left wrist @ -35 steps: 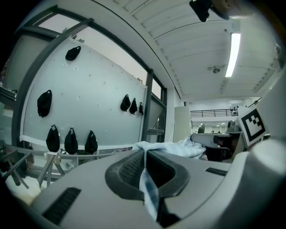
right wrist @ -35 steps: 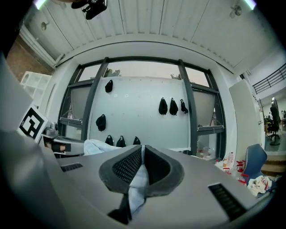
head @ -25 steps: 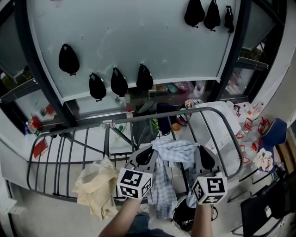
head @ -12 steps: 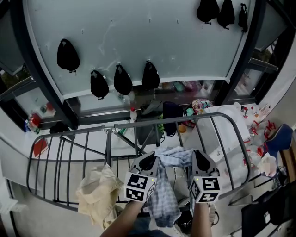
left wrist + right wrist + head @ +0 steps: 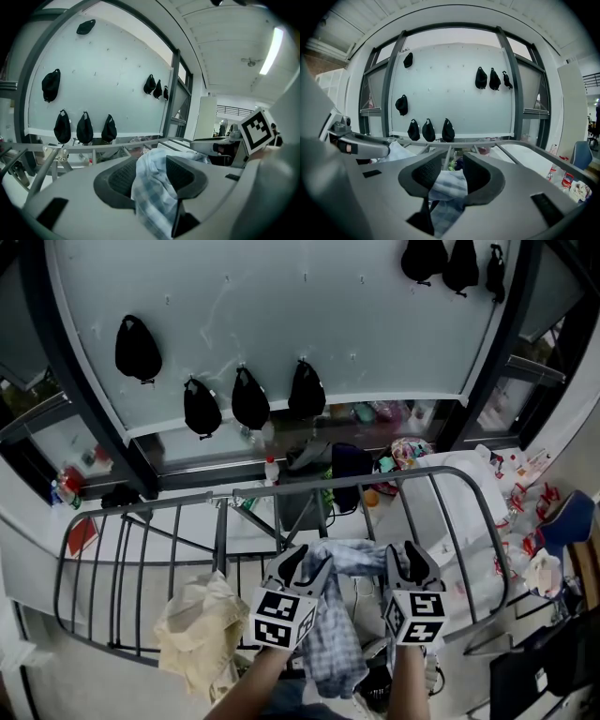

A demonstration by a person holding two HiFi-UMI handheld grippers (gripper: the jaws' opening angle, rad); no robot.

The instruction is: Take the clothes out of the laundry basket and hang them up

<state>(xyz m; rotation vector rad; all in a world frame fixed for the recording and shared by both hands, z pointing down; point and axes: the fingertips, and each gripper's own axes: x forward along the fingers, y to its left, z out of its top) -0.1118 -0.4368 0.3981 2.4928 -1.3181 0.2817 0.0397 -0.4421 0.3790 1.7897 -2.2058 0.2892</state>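
A blue checked cloth (image 5: 333,634) hangs over the bars of a grey drying rack (image 5: 141,512), its top edge spread between my two grippers. My left gripper (image 5: 302,562) is at the cloth's left corner. Its jaws have just been opening and stand apart, with the cloth (image 5: 152,187) lying loose between them. My right gripper (image 5: 410,559) is at the right corner. Its jaws have also just been opening, and a fold of the cloth (image 5: 447,185) rests between the pads with a gap around it. A crumpled yellow cloth (image 5: 192,634) hangs on the rack to the left.
Black pouches (image 5: 250,399) hang on the frosted glass panel behind the rack. Bottles and clutter (image 5: 375,442) crowd the sill and floor beyond it. A white sheet (image 5: 450,507) lies under the rack's right end, and a blue chair (image 5: 562,517) stands at the far right.
Both grippers came down and toward me with the checked cloth, laying it over the rack. Both pairs of jaws went from shut on the cloth to apart.
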